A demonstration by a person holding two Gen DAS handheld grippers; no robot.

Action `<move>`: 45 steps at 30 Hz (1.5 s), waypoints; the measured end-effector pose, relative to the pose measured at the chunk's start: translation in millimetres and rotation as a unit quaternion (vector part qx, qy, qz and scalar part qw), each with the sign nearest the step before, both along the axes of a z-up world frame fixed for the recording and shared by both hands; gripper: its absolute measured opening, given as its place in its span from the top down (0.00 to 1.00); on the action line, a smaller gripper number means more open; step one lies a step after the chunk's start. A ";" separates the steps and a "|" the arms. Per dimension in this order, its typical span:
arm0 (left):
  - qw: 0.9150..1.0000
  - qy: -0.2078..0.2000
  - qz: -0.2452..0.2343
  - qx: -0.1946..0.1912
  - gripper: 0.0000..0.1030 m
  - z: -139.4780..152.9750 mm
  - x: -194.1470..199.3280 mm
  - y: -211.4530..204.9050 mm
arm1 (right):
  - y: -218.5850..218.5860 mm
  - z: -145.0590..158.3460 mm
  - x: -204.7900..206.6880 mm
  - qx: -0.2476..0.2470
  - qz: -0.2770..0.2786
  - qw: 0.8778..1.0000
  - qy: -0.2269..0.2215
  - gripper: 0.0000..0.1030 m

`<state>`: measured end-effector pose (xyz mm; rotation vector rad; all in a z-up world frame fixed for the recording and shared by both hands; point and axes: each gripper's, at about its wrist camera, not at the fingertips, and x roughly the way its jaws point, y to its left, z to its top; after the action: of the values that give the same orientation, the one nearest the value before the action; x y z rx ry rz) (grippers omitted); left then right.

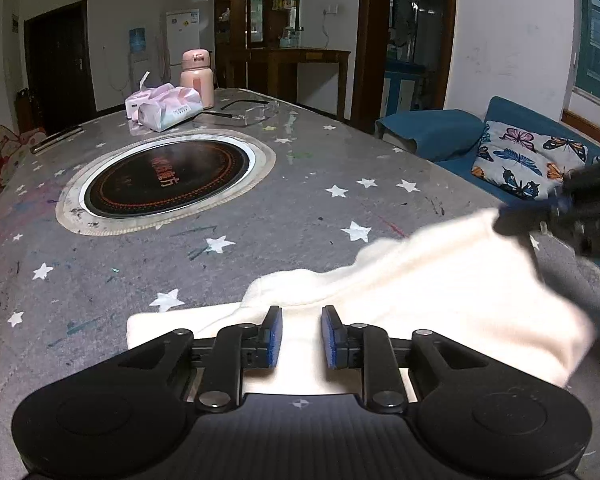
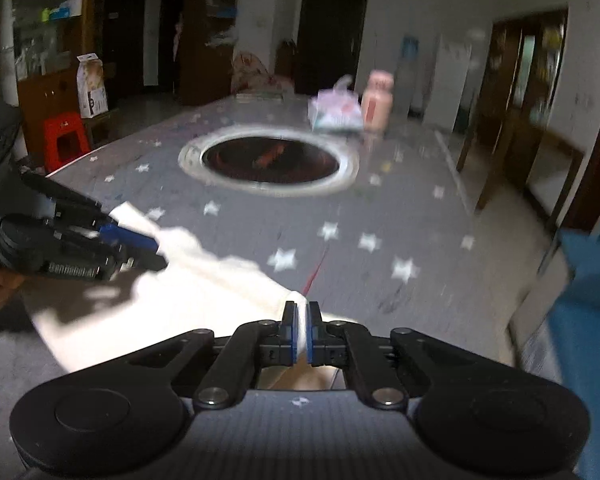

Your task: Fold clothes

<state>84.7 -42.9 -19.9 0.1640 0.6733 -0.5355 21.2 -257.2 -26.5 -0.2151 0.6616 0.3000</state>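
I am pinching a raised edge of the white garment (image 2: 228, 280) in my right gripper (image 2: 301, 322), its blue pads (image 2: 289, 336) closed tight on the cloth. My left gripper (image 1: 301, 334) is hovering over the same garment with its pads (image 1: 275, 336) standing apart, and I am seeing nothing squeezed between them. The garment is lying on the near edge of the star-patterned table (image 1: 284, 204), on my side of the round black hotplate (image 1: 166, 176) sunk into it, and is stretching lengthwise from one gripper to the other. Beyond the hotplate, a pink bottle (image 1: 197, 76) is standing upright beside a tissue pack (image 1: 166, 108), with glasses (image 1: 252, 112) lying near them.
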 end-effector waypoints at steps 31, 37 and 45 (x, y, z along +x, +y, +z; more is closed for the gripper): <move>0.999 0.003 0.013 -0.036 0.75 15.4 2.8 -7.1 | -5.7 1.6 30.5 0.076 0.034 0.995 0.057 0.95; 0.997 -0.001 -0.055 -0.049 0.75 20.5 -40.0 -29.7 | -16.7 8.3 -14.4 0.065 0.032 0.995 0.069 0.94; 0.994 -0.003 -0.106 -0.035 0.75 10.5 -71.7 -55.5 | -24.5 -5.5 -48.5 0.084 0.005 0.993 0.080 0.91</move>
<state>13.0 -98.5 -9.4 0.1732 0.6331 -0.7616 -27.4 -281.6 -32.1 -0.0337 0.7890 0.3837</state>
